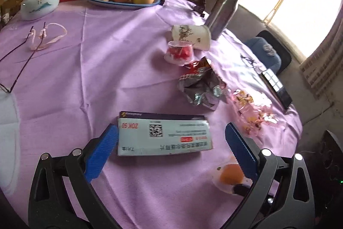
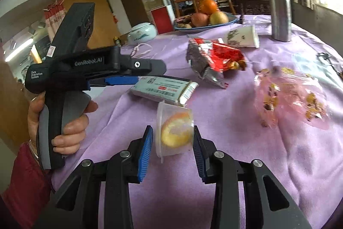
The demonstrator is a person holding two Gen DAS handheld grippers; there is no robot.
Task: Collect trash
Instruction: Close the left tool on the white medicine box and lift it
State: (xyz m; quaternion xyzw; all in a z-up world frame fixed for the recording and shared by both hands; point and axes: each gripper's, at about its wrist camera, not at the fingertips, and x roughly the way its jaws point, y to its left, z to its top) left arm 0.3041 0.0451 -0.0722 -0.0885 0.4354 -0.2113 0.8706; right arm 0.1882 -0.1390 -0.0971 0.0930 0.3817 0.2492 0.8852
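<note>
While the flat medicine box [image 1: 164,134] lies on the purple surface [image 1: 85,61] between my left tool [image 1: 171,143]'s spread pads, I'd close gently; my right tool [image 2: 173,151] is released around the tipped jelly cup [image 2: 174,132], so squeeze softly.

A lilac cloth [image 1: 85,70] covers the tabletop. The box [image 1: 165,136] is pale grey-white with a dark top edge, red lettering and a black QR code. The crumpled wrapper [image 2: 212,59] is red outside, silver inside. A clear cup [image 2: 174,132] shows orange within; another cup [image 1: 180,53] shows red. The paper cup [image 1: 193,35] is white with a dark floral print. The fingers [image 1: 100,153] are blue on black frames. The bottle [image 2: 280,14] is steel grey.
</note>
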